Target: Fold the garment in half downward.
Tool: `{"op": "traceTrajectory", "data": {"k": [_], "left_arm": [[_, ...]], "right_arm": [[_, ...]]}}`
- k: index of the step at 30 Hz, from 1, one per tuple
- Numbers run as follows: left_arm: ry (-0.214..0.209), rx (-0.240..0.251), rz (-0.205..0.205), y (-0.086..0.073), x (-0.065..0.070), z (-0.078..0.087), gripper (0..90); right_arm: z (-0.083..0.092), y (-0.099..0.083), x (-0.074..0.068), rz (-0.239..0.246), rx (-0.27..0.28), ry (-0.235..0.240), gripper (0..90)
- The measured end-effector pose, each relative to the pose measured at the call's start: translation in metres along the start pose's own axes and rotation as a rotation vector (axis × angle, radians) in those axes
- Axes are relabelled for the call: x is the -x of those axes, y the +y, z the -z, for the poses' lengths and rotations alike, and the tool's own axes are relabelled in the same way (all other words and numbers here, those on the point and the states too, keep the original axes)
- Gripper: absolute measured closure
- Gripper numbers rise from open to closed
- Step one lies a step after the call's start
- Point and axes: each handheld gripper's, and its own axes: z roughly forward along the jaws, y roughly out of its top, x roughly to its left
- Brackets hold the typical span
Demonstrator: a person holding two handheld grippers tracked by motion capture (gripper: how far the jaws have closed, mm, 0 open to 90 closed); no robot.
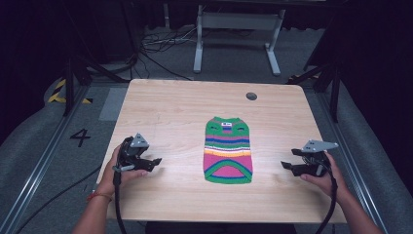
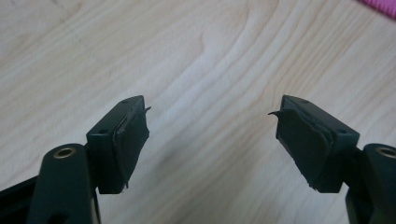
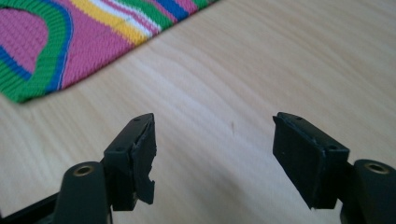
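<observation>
Your left gripper point(image 1: 155, 163) and right gripper point(image 1: 288, 159) both sit released, jaws spread over bare table point(image 1: 170, 112), holding nothing. Between them, apart from each, the striped knitted garment point(image 1: 227, 150) lies flat, nearer your right gripper.

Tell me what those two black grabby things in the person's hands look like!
Each hand holds a black gripper: the left gripper and the right gripper. Each has two chunky black jaws with dark rubbery pads, small screw holes and a brass-ringed hole at the base. A grey three-cornered plate sits on top of each, and a black cable trails back from each. The forearms are bare, with a red band on the left wrist.
</observation>
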Motion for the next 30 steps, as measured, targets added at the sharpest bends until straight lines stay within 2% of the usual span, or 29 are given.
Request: {"op": "traceTrajectory", "data": {"k": [2, 4, 6, 7, 10, 13, 15, 16, 19, 21, 23, 24, 29, 30], "left_arm": [[0.005, 0.01, -0.006, 0.005, 0.0, -0.002, 26.3], [-0.013, 0.01, -0.005, 0.016, -0.001, -0.007, 26.5], [-0.002, -0.003, -0.03, 0.025, -0.001, -0.013, 28.2], [-0.013, -0.017, -0.029, 0.03, -0.002, -0.017, 28.3], [-0.002, -0.011, -0.053, 0.04, -0.002, -0.023, 28.6], [-0.013, -0.006, -0.059, 0.053, -0.002, -0.032, 28.8], [-0.01, 0.007, -0.063, 0.055, -0.002, -0.035, 29.2], [-0.03, 0.005, -0.055, 0.059, -0.001, -0.039, 29.4], [-0.042, 0.021, -0.059, 0.067, 0.0, -0.048, 30.7], [-0.039, 0.041, -0.061, 0.073, 0.002, -0.054, 31.2], [-0.054, 0.035, -0.059, 0.081, 0.003, -0.061, 31.5], [-0.05, 0.034, -0.061, 0.083, 0.003, -0.064, 31.4], [-0.034, 0.053, -0.07, 0.108, 0.006, -0.08, 34.5], [-0.034, 0.053, -0.07, 0.108, 0.006, -0.08, 35.2]], "right_arm": [[-0.003, 0.005, 0.0, 0.005, 0.001, 0.005, 32.5], [-0.009, 0.016, 0.001, 0.012, 0.012, 0.019, 33.1], [-0.016, 0.028, 0.003, 0.018, 0.018, 0.035, 40.7], [-0.018, 0.033, 0.003, 0.021, 0.021, 0.037, 40.4], [-0.026, 0.048, 0.004, 0.016, 0.051, 0.051, 41.4], [-0.034, 0.058, 0.004, 0.024, 0.067, 0.05, 41.7], [-0.036, 0.061, 0.004, 0.022, 0.069, 0.05, 41.6], [-0.039, 0.065, 0.004, 0.02, 0.072, 0.047, 42.1], [-0.046, 0.074, 0.006, 0.023, 0.084, 0.047, 43.8], [-0.052, 0.079, 0.007, 0.023, 0.089, 0.051, 44.9], [-0.058, 0.083, 0.008, 0.014, 0.088, 0.066, 47.5], [-0.061, 0.085, 0.008, 0.012, 0.094, 0.077, 48.7], [-0.087, 0.099, 0.006, 0.014, 0.072, 0.054, 53.4], [-0.087, 0.099, 0.006, 0.014, 0.072, 0.054, 53.4]]}}
